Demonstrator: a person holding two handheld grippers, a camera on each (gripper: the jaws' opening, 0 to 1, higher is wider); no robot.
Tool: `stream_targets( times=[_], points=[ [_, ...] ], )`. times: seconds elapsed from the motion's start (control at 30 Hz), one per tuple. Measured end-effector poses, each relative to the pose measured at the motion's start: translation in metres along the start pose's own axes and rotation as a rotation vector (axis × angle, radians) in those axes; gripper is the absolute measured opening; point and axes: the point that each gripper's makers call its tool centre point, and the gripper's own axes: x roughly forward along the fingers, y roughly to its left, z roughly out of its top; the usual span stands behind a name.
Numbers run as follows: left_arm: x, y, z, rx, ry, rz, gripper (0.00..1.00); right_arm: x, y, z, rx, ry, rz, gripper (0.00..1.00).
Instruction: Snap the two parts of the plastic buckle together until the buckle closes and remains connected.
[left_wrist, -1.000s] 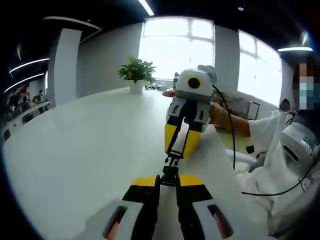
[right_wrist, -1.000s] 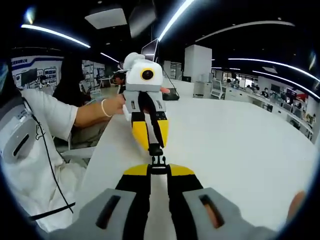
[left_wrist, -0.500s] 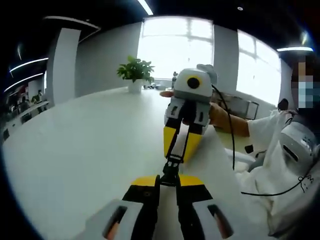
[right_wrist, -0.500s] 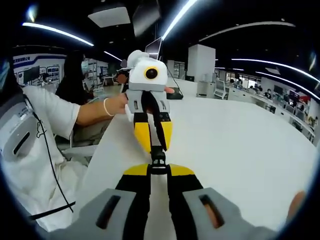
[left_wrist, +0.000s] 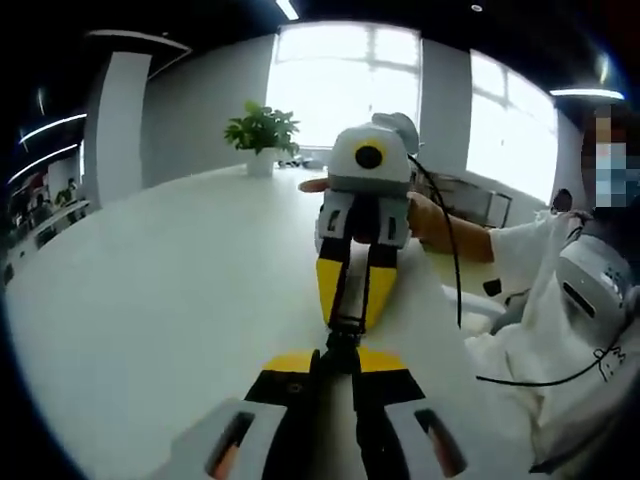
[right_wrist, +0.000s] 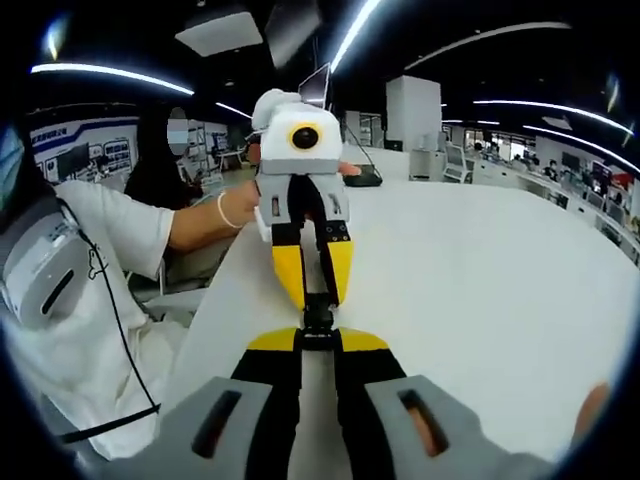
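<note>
Buckle (left_wrist: 343, 337) hangs in the air between the two grippers, above the white table (left_wrist: 170, 290). The left gripper (left_wrist: 335, 362) pinches one end and the right gripper (right_wrist: 318, 338) pinches the other, tip to tip. Wide bare tabletop lies around them. The table edge runs near the person's sleeve (right_wrist: 110, 235).

buckle (left_wrist: 341, 342) join: hidden between jaws | latch state: too small to tell

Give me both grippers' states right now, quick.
Left gripper: shut on its half of the buckle.
Right gripper: shut on the other half, facing the left above the table.
</note>
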Motion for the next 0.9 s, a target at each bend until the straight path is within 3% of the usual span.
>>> stream_targets(
  times=[0.33,0.57,0.9],
  points=[
    [0.001,0.0,0.0,0.006,0.01,0.01,0.11,-0.002,0.001,0.0,-0.029,0.022,-0.007,0.13],
    [-0.007,0.0,0.01,-0.01,-0.05,0.005,0.11,-0.007,-0.001,0.005,-0.011,-0.074,-0.022,0.22],
    [-0.009,-0.001,0.013,-0.001,-0.061,0.011,0.11,-0.007,0.004,0.015,-0.065,-0.09,-0.009,0.18]
  ],
)
